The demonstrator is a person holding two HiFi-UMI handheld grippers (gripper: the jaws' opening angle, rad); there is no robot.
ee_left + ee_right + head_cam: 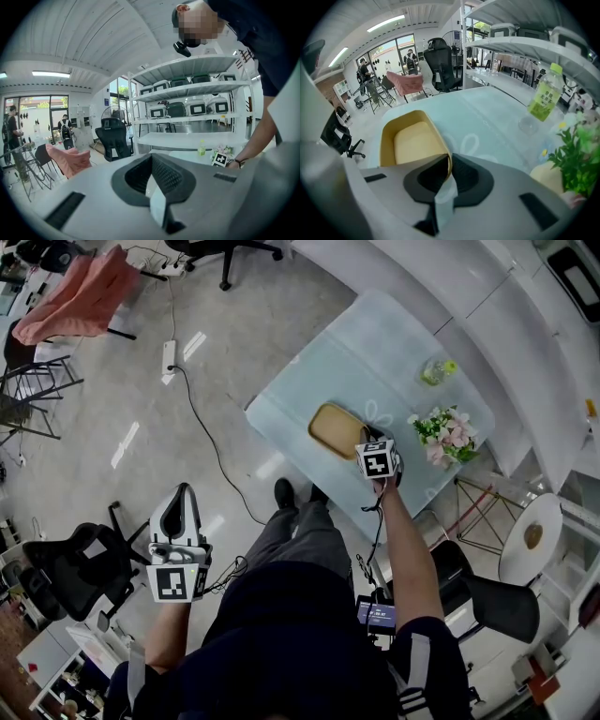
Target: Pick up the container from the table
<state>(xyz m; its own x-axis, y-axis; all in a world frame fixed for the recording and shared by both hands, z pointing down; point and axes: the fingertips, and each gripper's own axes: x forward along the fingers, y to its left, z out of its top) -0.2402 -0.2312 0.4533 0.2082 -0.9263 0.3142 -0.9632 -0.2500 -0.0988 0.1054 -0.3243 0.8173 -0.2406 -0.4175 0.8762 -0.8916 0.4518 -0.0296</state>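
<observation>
**A:** Which gripper is counted out first?

**B:** The left gripper [182,493]. It is held low at the person's side, well apart from the table [394,343]. Its jaws are brought together and nothing is seen between them.

**A:** And the right gripper [449,158]?

**B:** It is angled down over the near edge of the table. Its jaws are closed on the rim [439,137] of the container [336,430], with the thin yellow wall pinched between them. The grip is taken close to the container's near right corner.

**A:** How is the container laid out from that grip?

**B:** It is set flat on the table, just inside the near edge. From the jaws it is stretched away and to the left, with its long axis roughly in line with the gripper. Almost all of it is therefore left beyond the held point.

**A:** What is asked of the lift, then?

**B:** A straight rise is judged enough. Since only one wall at one end is held, the far end may be expected to droop.

**A:** Is anything placed further off?

**B:** A bottle [545,96] and flowers [576,159] are seen to the right, well apart from the container.
</observation>
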